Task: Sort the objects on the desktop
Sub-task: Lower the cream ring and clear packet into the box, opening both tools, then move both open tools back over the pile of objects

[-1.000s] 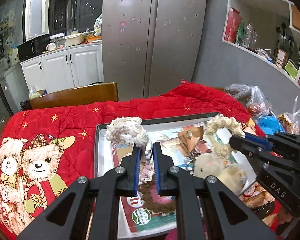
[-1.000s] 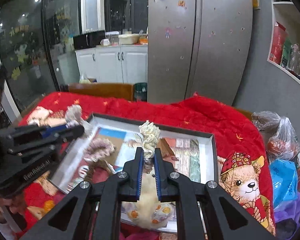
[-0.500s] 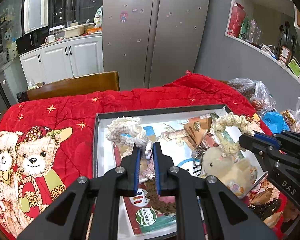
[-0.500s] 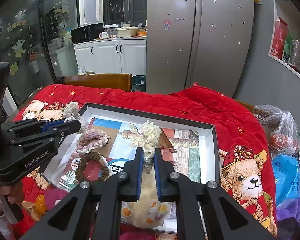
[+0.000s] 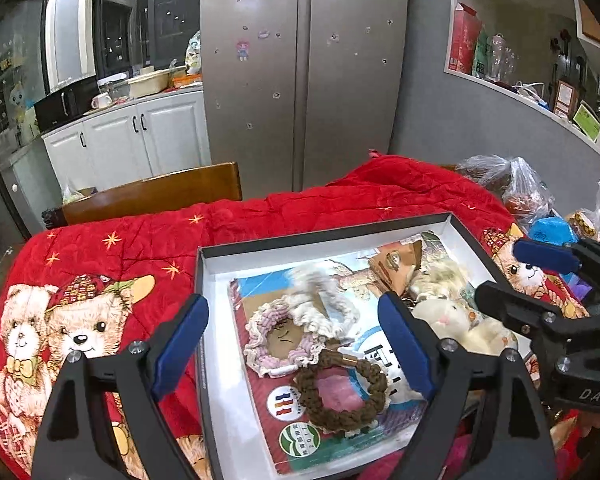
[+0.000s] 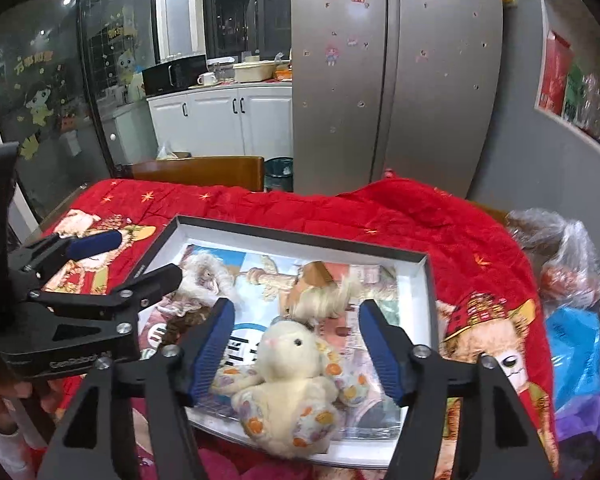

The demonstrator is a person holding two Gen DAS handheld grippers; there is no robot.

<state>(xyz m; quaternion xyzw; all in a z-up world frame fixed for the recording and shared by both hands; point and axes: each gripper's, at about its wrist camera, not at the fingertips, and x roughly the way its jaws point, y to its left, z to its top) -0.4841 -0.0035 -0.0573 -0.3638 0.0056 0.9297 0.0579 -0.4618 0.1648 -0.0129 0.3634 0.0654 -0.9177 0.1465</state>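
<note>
A shallow white tray (image 5: pixel 320 236) with a dark rim lies on the red blanket. My left gripper (image 5: pixel 292 344) hangs over it, its jaws opening and nothing pressed between them. Under it lie a pink-and-cream crocheted ring (image 5: pixel 278 340), a brown braided ring (image 5: pixel 340 392) and a blurred cream ring (image 5: pixel 324 300). My right gripper (image 6: pixel 298 340) is also opening, over a cream plush rabbit (image 6: pixel 296 380) at the near rim of the tray (image 6: pixel 300 236). The rabbit's blurred cream loop (image 6: pixel 324 300) sits just beyond its head. Each gripper shows in the other's view: the right gripper (image 5: pixel 516 276) and the left gripper (image 6: pixel 136 260).
A red blanket (image 5: pixel 120 248) printed with bears covers the table. A wooden chair back (image 5: pixel 152 196) stands behind it, then a steel fridge (image 5: pixel 300 80) and white cabinets. Plastic bags (image 6: pixel 560 260) and a blue pouch (image 6: pixel 576 344) crowd the right edge.
Both grippers went from shut to wide open. The cream ring left the left fingers and dropped onto the tray. The rabbit's cream loop slipped out of the right fingers.
</note>
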